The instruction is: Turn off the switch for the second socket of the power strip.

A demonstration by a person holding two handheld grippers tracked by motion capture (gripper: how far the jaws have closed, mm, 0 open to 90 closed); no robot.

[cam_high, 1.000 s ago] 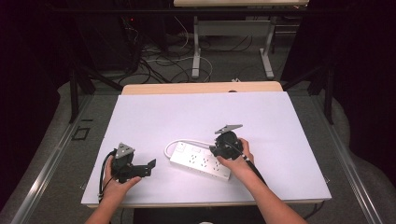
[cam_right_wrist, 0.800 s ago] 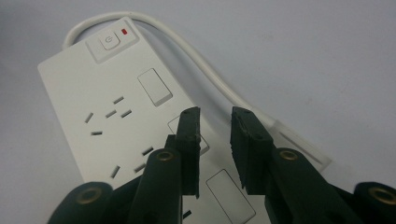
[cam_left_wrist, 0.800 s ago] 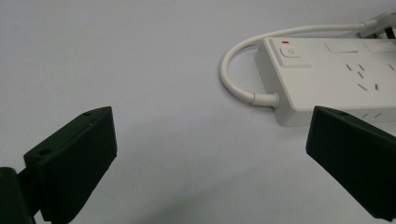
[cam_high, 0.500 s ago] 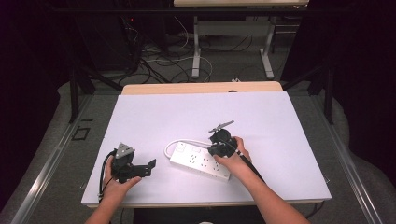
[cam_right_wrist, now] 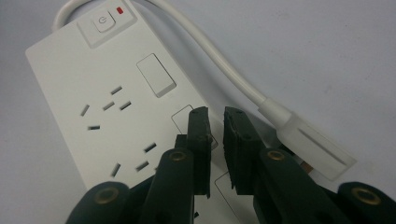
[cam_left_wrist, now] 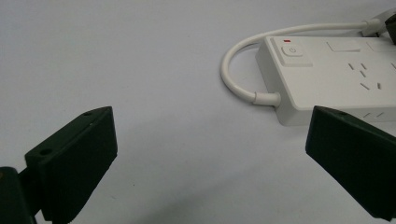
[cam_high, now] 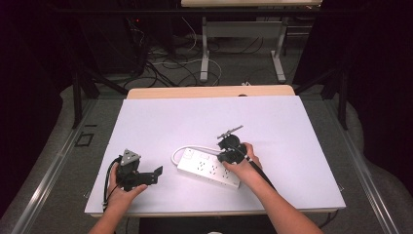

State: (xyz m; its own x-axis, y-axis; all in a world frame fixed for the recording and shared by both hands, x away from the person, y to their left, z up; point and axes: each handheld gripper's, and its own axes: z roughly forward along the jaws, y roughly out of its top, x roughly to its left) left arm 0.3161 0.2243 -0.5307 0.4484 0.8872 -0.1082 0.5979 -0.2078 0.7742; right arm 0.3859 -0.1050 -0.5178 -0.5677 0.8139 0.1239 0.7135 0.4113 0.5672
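A white power strip lies flat on a pale surface, between the two tongs. The right tongs hover directly over the strip's far edge. Seen from the right tongs' own camera, the jaws stand nearly closed, a narrow gap between them, holding nothing. Just beyond and beside their tips lies the white plug at the end of the strip's cord.

The left tongs rest near the front edge of the surface, jaws spread wide and empty. From their view, the strip's switch end sits ahead and to the right, a little apart.

The strip's long axis runs diagonally, its power-button end toward the left tongs and its other end under the right hand. The cord loops out of the button end and curves back along the far side.

The strip looks like rigid, smooth plastic, fairly light and likely to slide; gripping across its narrow width seems safest. The cord is flexible, while the plug offers a small, firm hold.
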